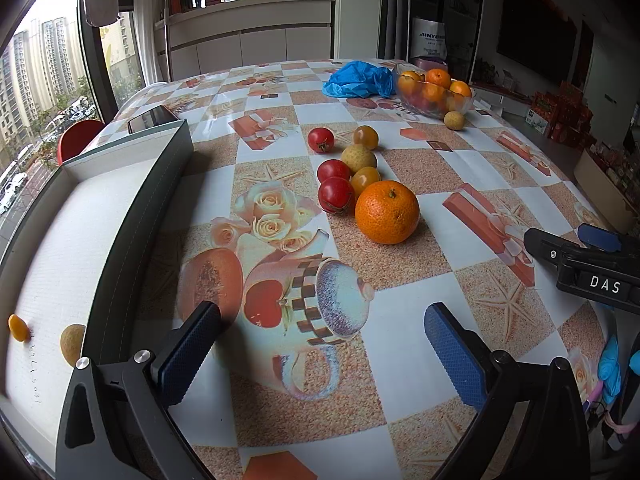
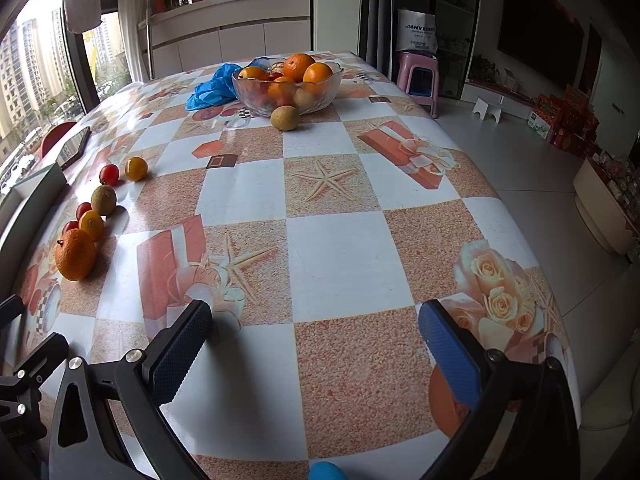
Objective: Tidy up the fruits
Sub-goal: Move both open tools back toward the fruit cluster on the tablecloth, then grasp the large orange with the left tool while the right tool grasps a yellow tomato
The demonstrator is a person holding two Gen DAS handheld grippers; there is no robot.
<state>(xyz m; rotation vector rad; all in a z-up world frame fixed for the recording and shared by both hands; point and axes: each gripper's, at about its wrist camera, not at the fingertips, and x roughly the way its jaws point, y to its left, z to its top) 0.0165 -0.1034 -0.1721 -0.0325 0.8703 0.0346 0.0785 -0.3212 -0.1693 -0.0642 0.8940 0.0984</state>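
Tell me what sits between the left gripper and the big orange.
Nothing: in the left wrist view only bare patterned tablecloth lies between the open left gripper and the big orange.

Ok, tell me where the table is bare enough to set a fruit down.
Widest free patch: the middle of the table, between the glass bowl and the right gripper. Also free: in front of the left gripper, short of the big orange. Crowded: the fruit cluster by the grey box, and around the bowl with the blue bag.
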